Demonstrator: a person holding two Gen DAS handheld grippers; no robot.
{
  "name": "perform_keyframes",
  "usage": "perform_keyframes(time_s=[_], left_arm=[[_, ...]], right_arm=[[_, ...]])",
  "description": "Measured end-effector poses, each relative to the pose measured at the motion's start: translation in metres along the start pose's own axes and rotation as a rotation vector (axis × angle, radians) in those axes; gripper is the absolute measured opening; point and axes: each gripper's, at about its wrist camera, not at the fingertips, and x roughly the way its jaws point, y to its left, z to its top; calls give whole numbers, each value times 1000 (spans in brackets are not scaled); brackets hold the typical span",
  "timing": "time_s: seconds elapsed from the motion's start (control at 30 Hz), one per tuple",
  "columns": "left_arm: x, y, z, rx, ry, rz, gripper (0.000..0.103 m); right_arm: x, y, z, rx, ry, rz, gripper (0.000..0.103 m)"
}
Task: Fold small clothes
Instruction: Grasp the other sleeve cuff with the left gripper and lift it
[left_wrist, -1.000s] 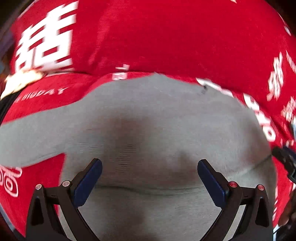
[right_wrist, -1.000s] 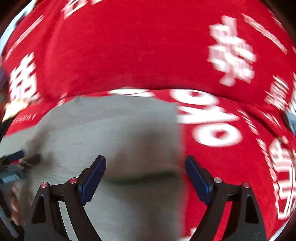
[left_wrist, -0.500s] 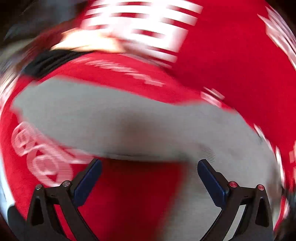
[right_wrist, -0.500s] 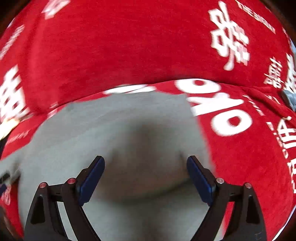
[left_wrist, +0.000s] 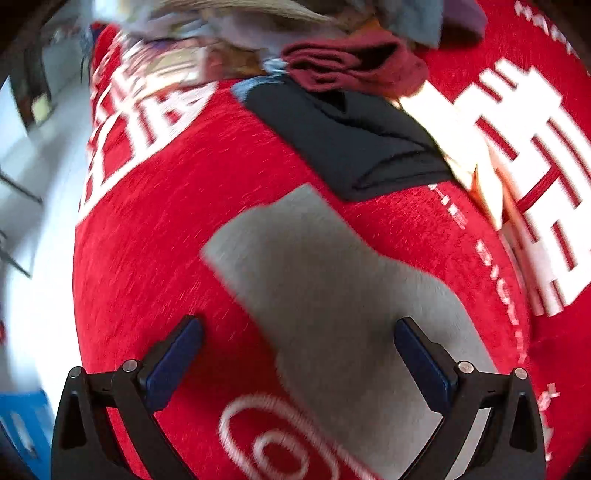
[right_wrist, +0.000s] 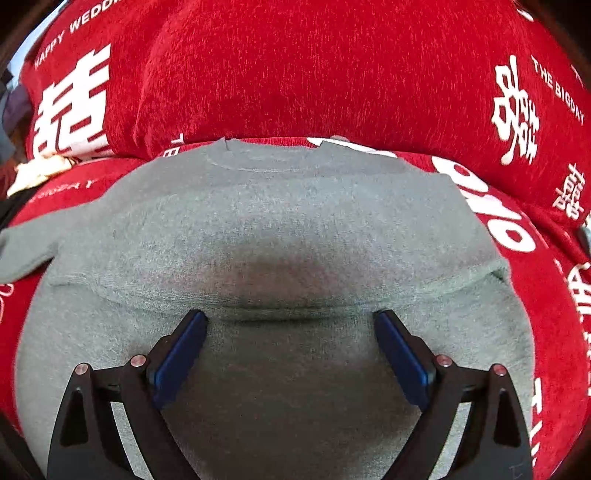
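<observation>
The left gripper (left_wrist: 295, 363), jaws wide and empty, has swung out over the grey sweater's sleeve (left_wrist: 295, 251), probably the next fold; the right gripper (right_wrist: 290, 349), jaws still opening and holding nothing, hovers over the folded body (right_wrist: 280, 221).

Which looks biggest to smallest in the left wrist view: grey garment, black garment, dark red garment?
1. Grey garment, though it lies nearest the camera, which inflates it.
2. Black garment.
3. Dark red garment, farthest away and partly under other clothes, so its real size is unsure.
</observation>
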Motion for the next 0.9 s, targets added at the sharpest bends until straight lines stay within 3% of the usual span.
perform_keyframes(time_s=[0.03, 0.1, 0.13, 0.17, 0.2, 0.3, 0.43, 0.57, 0.67, 0.77, 0.8, 0.9], left_arm=[[4, -8, 3, 37, -1, 4, 102], [0, -14, 4, 77, -45, 0, 75], [-4, -15, 5, 90, -75, -7, 43], [-6, -12, 4, 95, -73, -61, 20], [-5, -10, 6, 93, -58, -101, 12], [-6, 3, 13, 51, -18, -198, 12], [-23, 16, 8, 29, -43, -284, 12], [-44, 9, 3, 65, -93, -315, 12], [-59, 5, 2, 96, -125, -325, 12], [-71, 6, 0, 126, -149, -332, 12], [-73, 6, 0, 135, -154, -333, 12], [-77, 0, -3, 172, -164, -326, 12]], right_arm=[[0, 1, 0, -7, -1, -9, 95], [2, 3, 0, -14, -3, -23, 95], [3, 3, 0, -16, -2, -24, 95], [4, 3, 2, -14, 4, -23, 95], [4, 3, 3, -10, 15, -24, 95], [-6, 8, 13, 6, 48, -14, 95], [-20, 46, 38, -82, -6, 33, 95], [3, 102, 70, -177, 48, 84, 95], [40, 148, 87, -240, 113, 67, 95], [69, 185, 91, -265, 143, 32, 95], [73, 193, 92, -251, 122, 46, 95], [84, 219, 93, -272, 166, 50, 95]])
